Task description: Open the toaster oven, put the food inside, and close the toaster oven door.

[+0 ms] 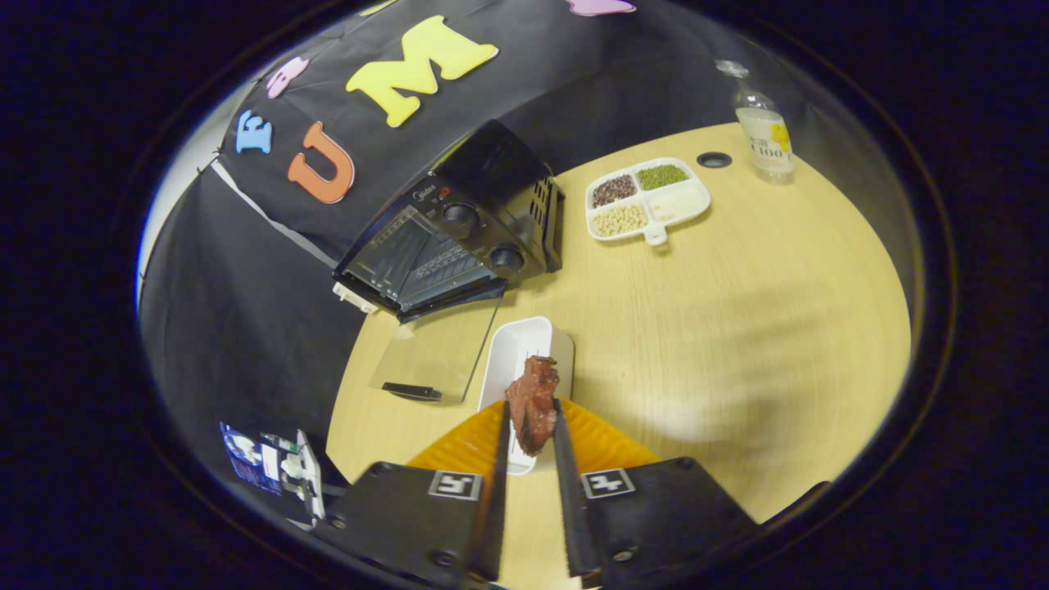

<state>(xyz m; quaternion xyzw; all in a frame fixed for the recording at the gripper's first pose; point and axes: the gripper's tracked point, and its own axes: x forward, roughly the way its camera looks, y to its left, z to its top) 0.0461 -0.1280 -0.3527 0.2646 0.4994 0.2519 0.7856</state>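
Standing beyond the jaws to their left, the toaster oven has its glass door dropped flat onto the wooden table. Straight ahead, the gripper pinches the reddish-brown food between both fingers, above a white tray. Farther right sit a divided dish and a bottle.

Round pale wooden table. White four-compartment dish far across it, holding dark, green, white and tan grains or beans. Clear bottle upright beyond, near a dark grommet hole. Possibly a printed box off the table's near side, blurred.
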